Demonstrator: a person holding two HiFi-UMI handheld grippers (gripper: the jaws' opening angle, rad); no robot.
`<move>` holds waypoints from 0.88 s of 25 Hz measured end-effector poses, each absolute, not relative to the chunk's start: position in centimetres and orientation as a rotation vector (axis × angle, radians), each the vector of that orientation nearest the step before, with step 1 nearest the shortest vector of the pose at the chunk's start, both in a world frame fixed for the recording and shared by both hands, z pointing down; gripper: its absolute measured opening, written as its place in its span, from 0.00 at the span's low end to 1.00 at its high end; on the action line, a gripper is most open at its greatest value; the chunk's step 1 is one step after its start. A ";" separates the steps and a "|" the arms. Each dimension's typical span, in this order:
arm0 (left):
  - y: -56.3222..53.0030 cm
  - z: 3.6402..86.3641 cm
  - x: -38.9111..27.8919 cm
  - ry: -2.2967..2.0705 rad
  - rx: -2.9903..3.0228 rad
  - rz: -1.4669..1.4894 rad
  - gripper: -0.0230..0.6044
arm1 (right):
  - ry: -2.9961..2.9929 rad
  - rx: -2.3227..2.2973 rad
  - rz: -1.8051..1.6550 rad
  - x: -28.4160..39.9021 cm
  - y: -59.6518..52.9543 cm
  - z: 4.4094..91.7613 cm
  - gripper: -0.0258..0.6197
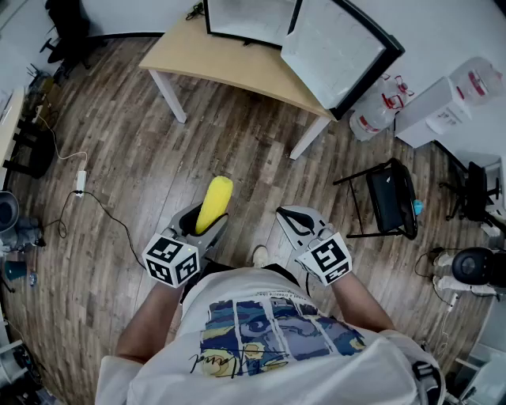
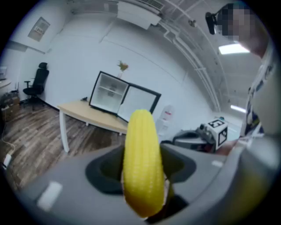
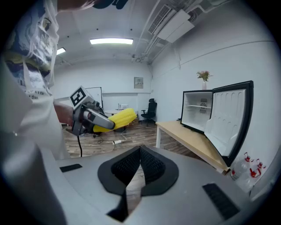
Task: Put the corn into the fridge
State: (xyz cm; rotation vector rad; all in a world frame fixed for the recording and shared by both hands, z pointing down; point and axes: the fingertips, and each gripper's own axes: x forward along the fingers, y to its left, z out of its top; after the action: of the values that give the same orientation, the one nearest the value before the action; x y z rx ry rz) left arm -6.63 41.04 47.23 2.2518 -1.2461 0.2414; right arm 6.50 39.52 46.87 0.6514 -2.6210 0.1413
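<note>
Left gripper (image 1: 204, 225), fingers wide and clamped round a yellow kernelled corn cob (image 1: 214, 202) pointing forward, right gripper (image 1: 294, 217) beside it, fingers pressed together on nothing, beyond them a pale wooden worktop (image 1: 237, 67) carrying a small black fridge (image 1: 253, 20), door open.

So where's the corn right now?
Head view: the corn is clamped in the left gripper over the floor, short of the open fridge on the table.
</note>
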 end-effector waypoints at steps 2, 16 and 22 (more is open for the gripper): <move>40.5 47.1 -4.9 -1.255 2.237 0.234 0.43 | -2.616 0.641 0.093 8.2 39.1 47.0 0.06; 31.7 47.5 -3.0 -1.204 2.232 0.215 0.43 | -2.610 0.734 0.148 10.6 32.3 48.0 0.09; 22.9 46.5 -6.9 -1.167 2.281 0.214 0.43 | -2.572 0.806 0.144 6.7 25.3 46.6 0.16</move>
State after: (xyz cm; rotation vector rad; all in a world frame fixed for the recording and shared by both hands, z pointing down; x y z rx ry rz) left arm -6.92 22.91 46.49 2.2805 -1.1668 0.2143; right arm 6.74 25.35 46.63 0.8064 -2.5719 0.1437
